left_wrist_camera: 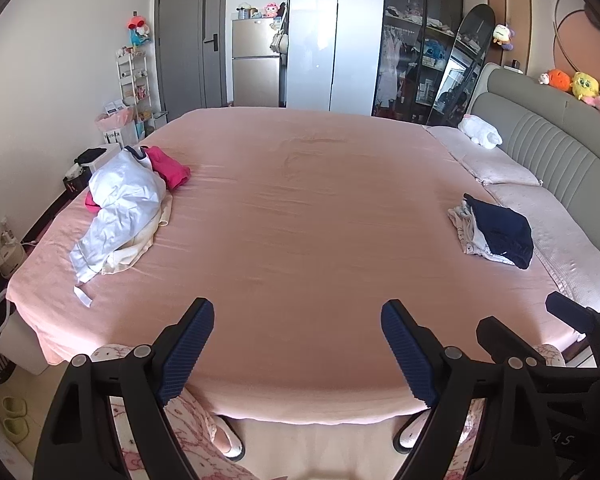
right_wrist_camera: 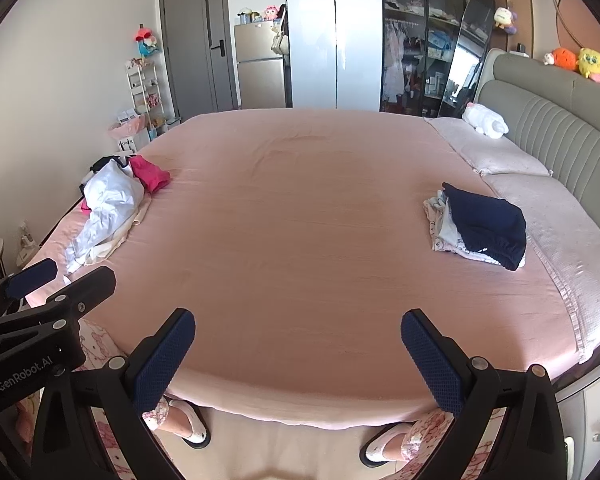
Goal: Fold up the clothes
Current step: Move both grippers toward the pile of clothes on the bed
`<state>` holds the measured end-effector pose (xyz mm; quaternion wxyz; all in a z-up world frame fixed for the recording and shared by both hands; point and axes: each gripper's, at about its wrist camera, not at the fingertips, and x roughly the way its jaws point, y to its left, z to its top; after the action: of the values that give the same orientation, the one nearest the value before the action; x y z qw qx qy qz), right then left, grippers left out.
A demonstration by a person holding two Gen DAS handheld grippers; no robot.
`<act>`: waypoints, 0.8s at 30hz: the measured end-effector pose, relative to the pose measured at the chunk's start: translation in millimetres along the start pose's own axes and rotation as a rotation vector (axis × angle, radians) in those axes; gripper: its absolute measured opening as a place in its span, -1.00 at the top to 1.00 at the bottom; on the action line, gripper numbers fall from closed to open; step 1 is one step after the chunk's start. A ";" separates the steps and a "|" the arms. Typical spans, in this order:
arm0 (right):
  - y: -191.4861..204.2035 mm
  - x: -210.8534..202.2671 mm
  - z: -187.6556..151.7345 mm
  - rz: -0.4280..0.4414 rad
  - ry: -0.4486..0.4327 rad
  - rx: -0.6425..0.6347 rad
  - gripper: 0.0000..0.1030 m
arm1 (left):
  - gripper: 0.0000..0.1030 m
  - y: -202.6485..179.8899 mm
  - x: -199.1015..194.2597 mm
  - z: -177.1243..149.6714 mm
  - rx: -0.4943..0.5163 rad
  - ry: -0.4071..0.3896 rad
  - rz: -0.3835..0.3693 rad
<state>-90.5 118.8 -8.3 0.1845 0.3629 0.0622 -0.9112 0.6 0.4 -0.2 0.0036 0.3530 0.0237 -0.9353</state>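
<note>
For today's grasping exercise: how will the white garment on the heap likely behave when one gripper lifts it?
The white garment looks thin and crumpled, so probably floppy, draping from one pinch. Its loose strip may dangle. It lies over the cream garment, which might drag along.

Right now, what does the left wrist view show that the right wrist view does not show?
Only the left wrist view shows the green slippers on the floor and the right gripper from the side. Only the right wrist view shows the left gripper from the side. Both show the pink bed, the unfolded clothes pile, the folded stack topped by a navy garment, and open, empty jaws.
</note>
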 end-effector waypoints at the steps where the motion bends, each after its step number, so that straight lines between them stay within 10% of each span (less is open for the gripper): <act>1: 1.2 1.0 2.3 0.001 -0.008 -0.012 -1.00 | -0.66 -0.9 -0.6 -0.9 0.001 -0.001 0.002; 12: 13.9 11.6 28.0 0.016 -0.101 -0.142 -1.00 | -0.66 13.4 12.1 34.7 0.073 -0.083 -0.052; 19: 13.1 37.5 82.2 0.222 -0.137 -0.084 -1.00 | -0.66 39.5 32.7 77.5 0.044 -0.133 -0.047; 24: 30.3 65.2 118.3 0.216 -0.138 -0.134 -1.00 | -0.66 68.7 58.0 93.8 -0.030 -0.095 -0.043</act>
<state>-198.1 42.5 34.0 0.3091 0.2909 0.0707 -0.9027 -103.3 -72.0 28.9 -0.0103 0.3074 0.0450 -0.9504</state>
